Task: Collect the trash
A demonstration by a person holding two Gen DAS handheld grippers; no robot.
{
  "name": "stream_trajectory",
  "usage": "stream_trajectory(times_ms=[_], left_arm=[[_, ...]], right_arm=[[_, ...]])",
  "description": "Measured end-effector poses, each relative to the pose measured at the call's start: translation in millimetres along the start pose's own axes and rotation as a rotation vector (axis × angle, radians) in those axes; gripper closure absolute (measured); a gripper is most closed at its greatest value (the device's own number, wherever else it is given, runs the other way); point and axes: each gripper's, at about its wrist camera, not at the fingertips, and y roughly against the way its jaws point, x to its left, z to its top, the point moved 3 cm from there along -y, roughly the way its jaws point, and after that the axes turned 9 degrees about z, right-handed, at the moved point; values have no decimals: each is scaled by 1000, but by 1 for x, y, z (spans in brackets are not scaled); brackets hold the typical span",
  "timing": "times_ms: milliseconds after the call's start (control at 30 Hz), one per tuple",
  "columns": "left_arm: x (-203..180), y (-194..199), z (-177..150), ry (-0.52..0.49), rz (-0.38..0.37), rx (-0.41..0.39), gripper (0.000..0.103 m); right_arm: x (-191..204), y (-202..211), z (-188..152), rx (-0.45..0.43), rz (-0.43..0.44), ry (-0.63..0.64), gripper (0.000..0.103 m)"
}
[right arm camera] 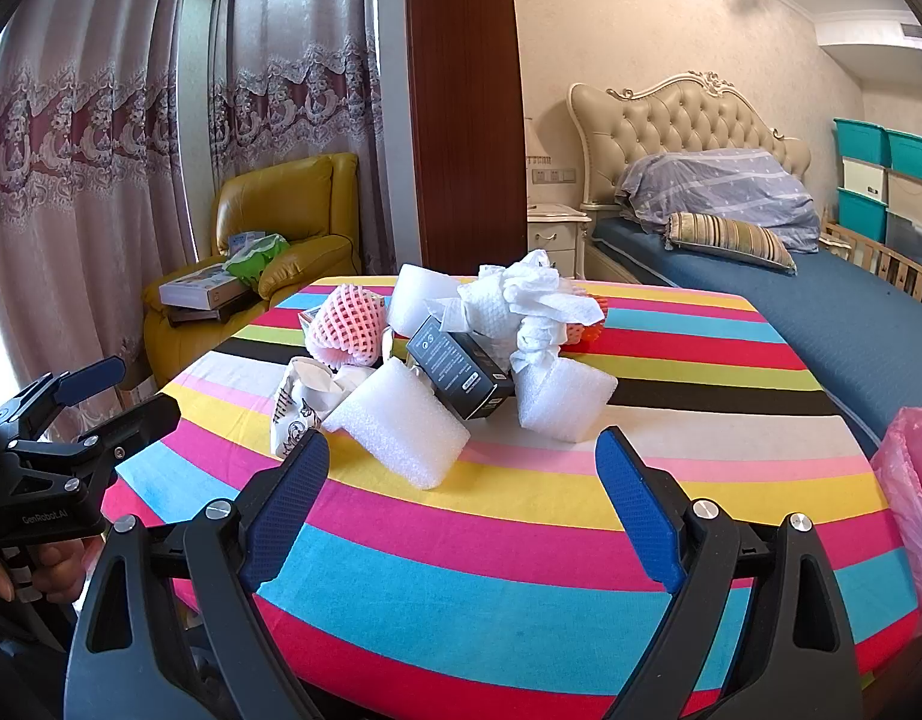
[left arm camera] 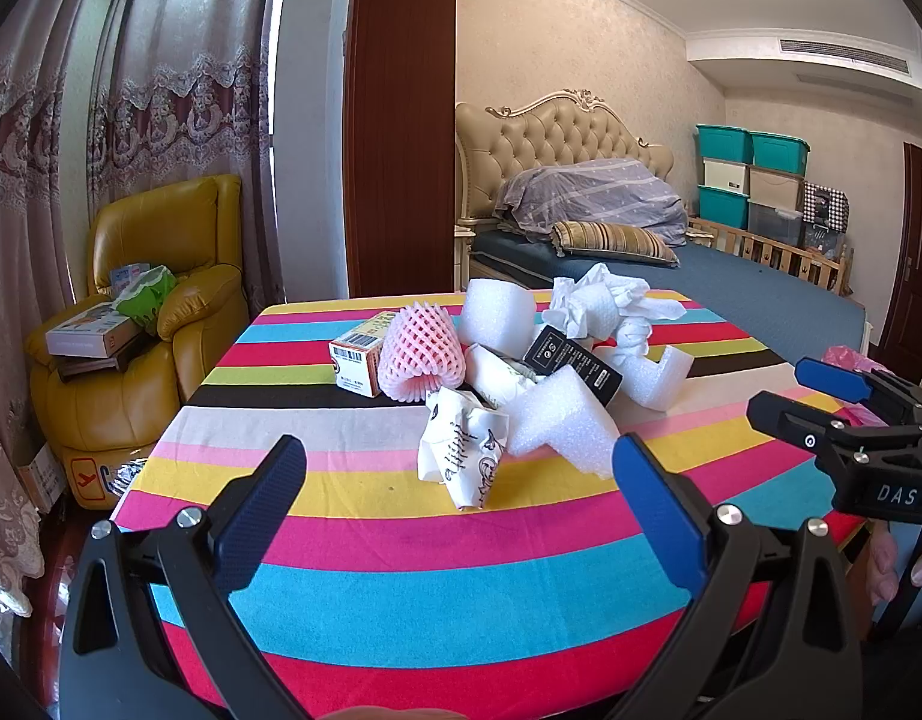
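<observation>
White foam, crumpled paper and small cartons make up the trash pile, heaped at the far middle of the striped cloth-covered surface (left arm camera: 401, 516). From the left wrist view, the left tongs (left arm camera: 461, 468) stand spread wide and hold nothing, aimed at the crumpled white paper bag with black lettering (left arm camera: 461, 450), the nearest piece. It looks light and crushable, so I would pinch it across a folded ridge. Just beside it, the white foam sheet block (left arm camera: 560, 420) should be featherlight and springy; a squeeze across its thin edge should hold. The pink foam fruit net (left arm camera: 419, 354) is soft and open-meshed, easy to snag. Stiffer are the black rectangular carton (left arm camera: 575, 363) and the small white-and-orange cardboard box (left arm camera: 359, 357); both want flat sides between the pads. The right tongs (left arm camera: 821, 402) hover at the right edge, parted and empty.

From the right wrist view, the right tongs (right arm camera: 461, 468) gape over the cloth near the foam block (right arm camera: 401, 426). The wad of white tissue paper (right arm camera: 533, 294) tops the heap and hides something orange-red behind it that I cannot identify. The thin pink plastic bag (right arm camera: 911, 480) is cut off at the right edge, its mouth unseen. The left tongs (right arm camera: 122, 396) show at the left, also parted.
</observation>
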Motion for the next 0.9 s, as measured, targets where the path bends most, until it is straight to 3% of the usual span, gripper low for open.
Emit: stream_trajectory(times_ms=[900], left_arm=[[0,1,0,2,-7,0,4]], right_arm=[[0,1,1,0,7,-6,18]])
